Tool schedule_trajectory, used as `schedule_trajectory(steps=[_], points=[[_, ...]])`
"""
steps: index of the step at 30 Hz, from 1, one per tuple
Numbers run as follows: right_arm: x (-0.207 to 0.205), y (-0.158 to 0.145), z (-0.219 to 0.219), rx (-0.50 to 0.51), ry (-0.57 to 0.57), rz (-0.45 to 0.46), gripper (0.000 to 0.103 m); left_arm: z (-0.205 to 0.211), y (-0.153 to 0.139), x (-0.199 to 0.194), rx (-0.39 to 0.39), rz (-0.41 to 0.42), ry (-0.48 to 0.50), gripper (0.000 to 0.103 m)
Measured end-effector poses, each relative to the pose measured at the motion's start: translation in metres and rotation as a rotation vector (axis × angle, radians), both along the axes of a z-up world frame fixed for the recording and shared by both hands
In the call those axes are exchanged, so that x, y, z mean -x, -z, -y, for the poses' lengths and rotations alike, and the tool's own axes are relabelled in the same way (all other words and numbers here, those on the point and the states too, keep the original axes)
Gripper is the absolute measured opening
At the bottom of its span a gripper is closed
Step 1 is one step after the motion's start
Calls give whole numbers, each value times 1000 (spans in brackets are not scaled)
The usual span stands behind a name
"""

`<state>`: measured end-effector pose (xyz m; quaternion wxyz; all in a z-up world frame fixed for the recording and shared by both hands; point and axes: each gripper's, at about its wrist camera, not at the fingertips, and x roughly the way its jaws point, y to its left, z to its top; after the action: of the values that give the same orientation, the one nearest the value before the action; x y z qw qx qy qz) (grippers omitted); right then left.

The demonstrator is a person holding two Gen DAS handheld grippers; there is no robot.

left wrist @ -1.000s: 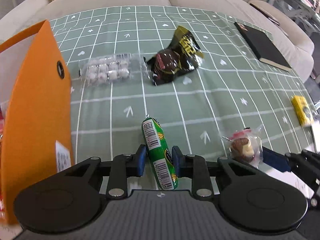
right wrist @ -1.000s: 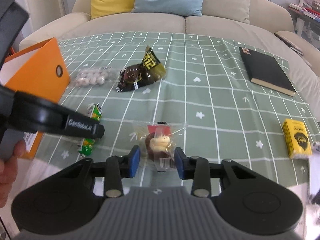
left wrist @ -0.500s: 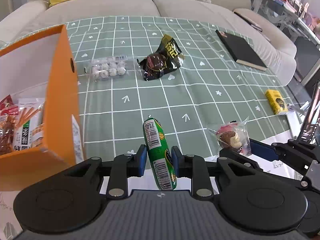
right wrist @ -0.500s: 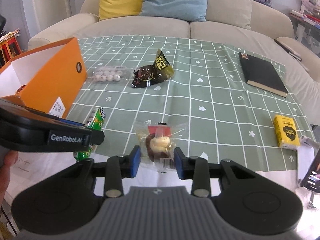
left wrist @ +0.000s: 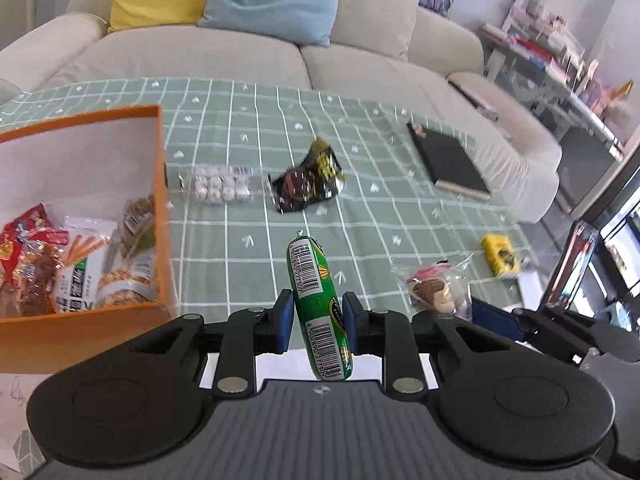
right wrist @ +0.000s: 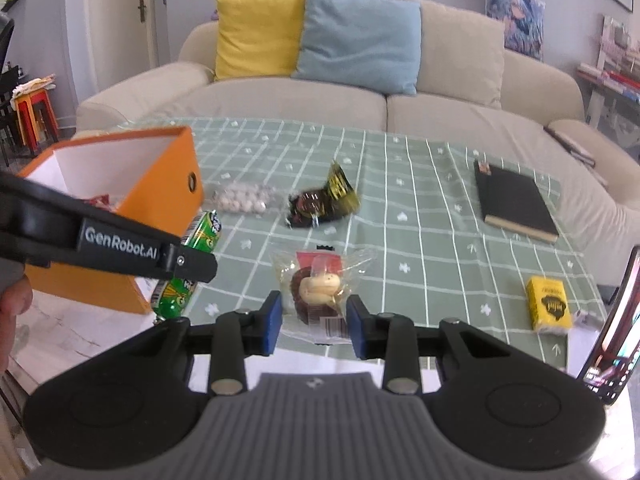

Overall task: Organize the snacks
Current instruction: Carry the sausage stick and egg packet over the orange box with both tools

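Left gripper (left wrist: 314,322) pinches a green sausage stick (left wrist: 318,304) between its blue pads, the stick lifted clear of the tablecloth (left wrist: 360,160) and tilted lengthwise along the fingers. Right gripper (right wrist: 314,320) clamps a clear-wrapped cupcake (right wrist: 318,292) by the wrapper's sides, also held off the cloth. Just left of the left gripper stands the orange box (left wrist: 160,208), open on top, at the table's left edge, with snack packets inside. Farther out on the cloth, near its middle, lie a clear tray of white candies (left wrist: 220,189) and, beside it, a dark chocolate bag (left wrist: 308,184). A black notebook (left wrist: 448,162) rests toward the far right corner, and a yellow packet (left wrist: 500,254) lies near the right edge.
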<state>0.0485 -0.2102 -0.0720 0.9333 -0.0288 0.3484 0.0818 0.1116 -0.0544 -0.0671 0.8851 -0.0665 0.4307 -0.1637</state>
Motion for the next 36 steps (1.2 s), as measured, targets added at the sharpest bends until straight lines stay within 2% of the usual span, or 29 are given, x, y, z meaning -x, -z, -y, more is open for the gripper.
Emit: schedule_trajectory(steps=[10, 16, 23, 27, 30, 36], points=[[-4, -39, -34, -12, -81, 106, 32, -51, -35, 8, 86, 67, -77, 28], [-17, -55, -70, -17, -172, 148, 32, -98, -50, 7, 88, 102, -172, 28], [-38, -67, -120, -25, -312, 172, 32, -153, -60, -5, 38, 113, -245, 28], [-57, -66, -148, -27, -385, 154, 32, -176, -58, -18, 13, 108, -260, 28], [-74, -60, -169, -2, -433, 138, 32, -188, -50, -33, 2, 82, -256, 28], [-111, -37, -201, 78, -488, 79, 32, -195, -29, -69, -73, 19, -238, 28]])
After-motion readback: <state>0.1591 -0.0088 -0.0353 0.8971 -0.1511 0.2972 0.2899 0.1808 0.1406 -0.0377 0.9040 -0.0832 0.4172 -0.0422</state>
